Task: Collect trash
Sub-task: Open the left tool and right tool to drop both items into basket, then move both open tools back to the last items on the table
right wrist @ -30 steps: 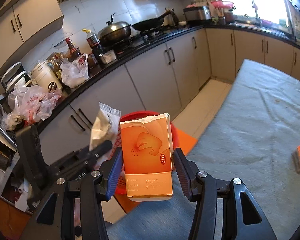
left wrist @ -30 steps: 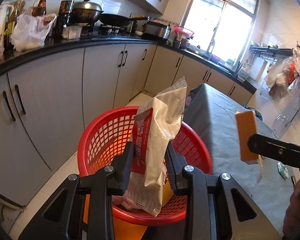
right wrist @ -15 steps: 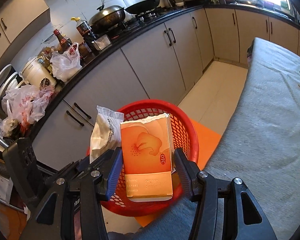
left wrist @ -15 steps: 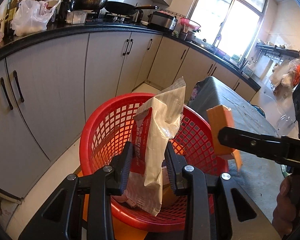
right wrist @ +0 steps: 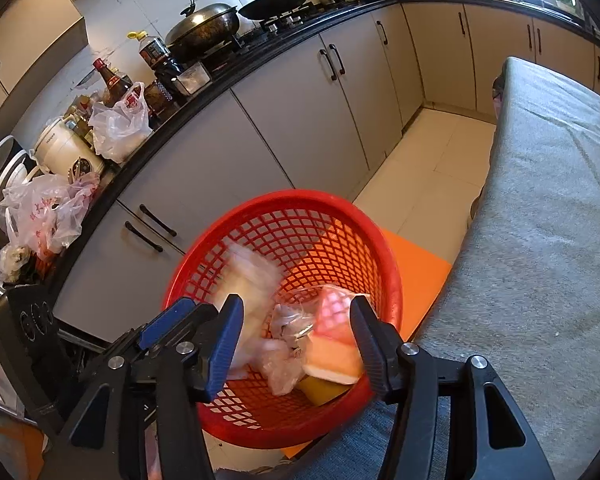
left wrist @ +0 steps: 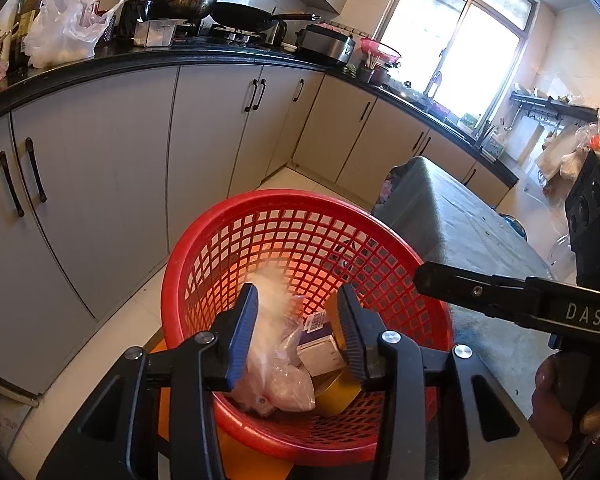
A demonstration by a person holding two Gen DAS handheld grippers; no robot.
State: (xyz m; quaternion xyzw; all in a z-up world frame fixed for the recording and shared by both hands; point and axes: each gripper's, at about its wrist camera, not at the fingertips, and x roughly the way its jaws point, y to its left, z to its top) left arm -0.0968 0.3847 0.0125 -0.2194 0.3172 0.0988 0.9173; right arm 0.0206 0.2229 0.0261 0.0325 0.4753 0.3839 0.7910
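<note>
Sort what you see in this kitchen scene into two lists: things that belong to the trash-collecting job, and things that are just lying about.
Part of the job:
red basket
white wrapper, blurred, dropping in
orange box inside the basket
left tool, open
right tool, open

Just lying about:
lidded wok
frying pan
oil bottle
plastic bag
rice cooker

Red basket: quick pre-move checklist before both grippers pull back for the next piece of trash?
1. Left gripper jaws open, nothing clamped: ok.
2. Right gripper jaws open, nothing clamped: ok.
3. White wrapper inside the red basket: ok, though motion-blurred, not yet settled.
4. Orange box inside the basket: ok, tilted against other trash.
5. Nothing hanging over the basket rim: ok in both views.
6. More trash left on the grey table: cannot tell, only part shows.
</note>
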